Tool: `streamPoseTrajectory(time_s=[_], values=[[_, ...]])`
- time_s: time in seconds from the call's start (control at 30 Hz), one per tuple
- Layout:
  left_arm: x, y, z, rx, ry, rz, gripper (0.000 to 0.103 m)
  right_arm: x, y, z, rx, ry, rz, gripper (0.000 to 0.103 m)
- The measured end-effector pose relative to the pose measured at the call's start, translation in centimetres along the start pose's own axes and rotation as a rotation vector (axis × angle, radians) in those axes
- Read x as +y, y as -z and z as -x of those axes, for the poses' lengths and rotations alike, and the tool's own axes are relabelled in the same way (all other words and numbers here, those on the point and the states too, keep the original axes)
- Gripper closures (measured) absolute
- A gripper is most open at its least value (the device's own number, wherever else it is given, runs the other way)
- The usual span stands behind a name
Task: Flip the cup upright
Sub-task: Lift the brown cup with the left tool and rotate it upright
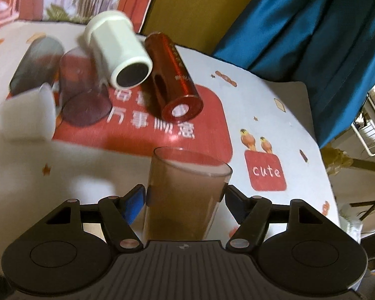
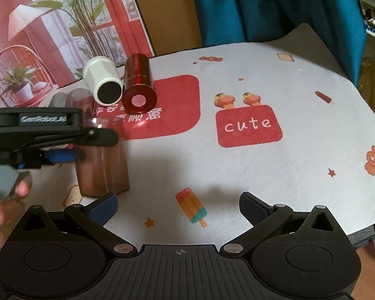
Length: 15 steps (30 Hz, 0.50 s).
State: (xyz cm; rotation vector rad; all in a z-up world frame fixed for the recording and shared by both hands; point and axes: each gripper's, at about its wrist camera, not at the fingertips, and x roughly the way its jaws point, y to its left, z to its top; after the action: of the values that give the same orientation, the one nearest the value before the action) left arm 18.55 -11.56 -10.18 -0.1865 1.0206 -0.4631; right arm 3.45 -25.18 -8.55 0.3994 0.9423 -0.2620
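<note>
A tinted see-through brown cup [image 1: 185, 195] stands upright on the table, rim up, between the fingers of my left gripper [image 1: 185, 197]. The blue pads sit at its two sides, shut on it. In the right wrist view the same cup [image 2: 102, 170] stands at the left with the left gripper [image 2: 62, 155] clamped around its upper part. My right gripper [image 2: 178, 208] is open and empty, low over the tablecloth near the front edge.
Behind lie a white cup [image 1: 117, 50] and a red metal tumbler [image 1: 173, 77] on their sides, plus two tinted cups [image 1: 82, 85] and a small white cup [image 1: 30, 117]. The table's right edge [image 2: 362, 235] borders a blue curtain [image 1: 312, 20]. A poster [image 2: 50, 32] stands behind.
</note>
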Motion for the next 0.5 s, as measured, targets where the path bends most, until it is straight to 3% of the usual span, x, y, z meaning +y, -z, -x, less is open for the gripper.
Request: streamPoseTrajectory(time_s=[0.1,0.2,0.33,0.5], values=[[-0.7,-0.6,-1.2,0.01,-0.018,-0.06,0.032,-0.5,0.0,-0.3,0.004,-0.001,-0.016,0.0],[-1.0,-0.6,-2.9,0.096,-0.007,-0.076,0.032,-1.1,-0.1,-0.5,0.005,-0.003,-0.036,0.0],[-1.4,-0.2,-3.2,0.101,-0.004,-0.106,0.032,-1.8,-0.2,-0.7,0.006,-0.009,-0.06,0.0],[-0.9,0.1,-2.8,0.154,0.032,-0.031,0.032,-2.3,-0.3,-0.8,0.007,-0.018,-0.075,0.0]])
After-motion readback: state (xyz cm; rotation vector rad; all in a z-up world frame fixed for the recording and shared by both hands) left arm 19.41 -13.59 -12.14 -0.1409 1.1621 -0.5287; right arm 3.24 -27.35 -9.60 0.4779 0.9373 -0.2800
